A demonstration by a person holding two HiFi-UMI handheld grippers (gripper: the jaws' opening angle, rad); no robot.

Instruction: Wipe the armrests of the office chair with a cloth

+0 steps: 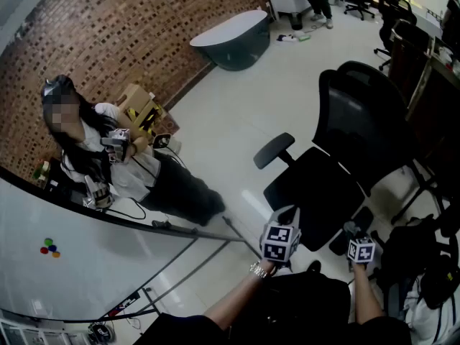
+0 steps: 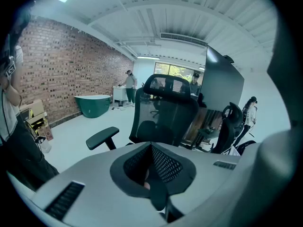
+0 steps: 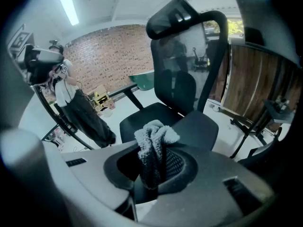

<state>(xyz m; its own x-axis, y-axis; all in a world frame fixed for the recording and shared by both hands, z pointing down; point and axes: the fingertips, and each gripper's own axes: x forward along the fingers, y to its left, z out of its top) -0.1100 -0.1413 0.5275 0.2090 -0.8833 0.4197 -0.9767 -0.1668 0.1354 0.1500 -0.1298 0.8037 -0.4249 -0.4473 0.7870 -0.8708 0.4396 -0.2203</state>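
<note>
So the right gripper (image 3: 154, 154) has its jaws clenched on a grey fluffy cloth (image 3: 155, 130), which sticks up out of them in a crumpled wad. In the right gripper view, the cloth hangs just in front of the near armrest (image 3: 199, 126) of the black office chair (image 3: 176, 86). I can't tell whether it's actually touching the pad. The left gripper (image 2: 152, 148) has its jaws pressed together with nothing between them. It's pointed at the chair's mesh back (image 2: 165, 112), and the far armrest (image 2: 102, 137) sits off to the left in its view, well apart from the jaws. From the head view, both grippers are held low and close to each other, left gripper (image 1: 280, 240) and right gripper (image 1: 361, 249). They're right at the front edge of the office chair (image 1: 320, 189), and the right one is beside the near armrest (image 1: 357, 228). The far armrest (image 1: 274, 150) juts out on the brick wall (image 1: 108, 42) side, with nothing on it. There's a person (image 1: 108, 167) standing over to the left on the pale floor (image 1: 237, 113), holding some kind of device up in front of their chest. A green tub (image 1: 231, 39) sits against the wall further back.
</note>
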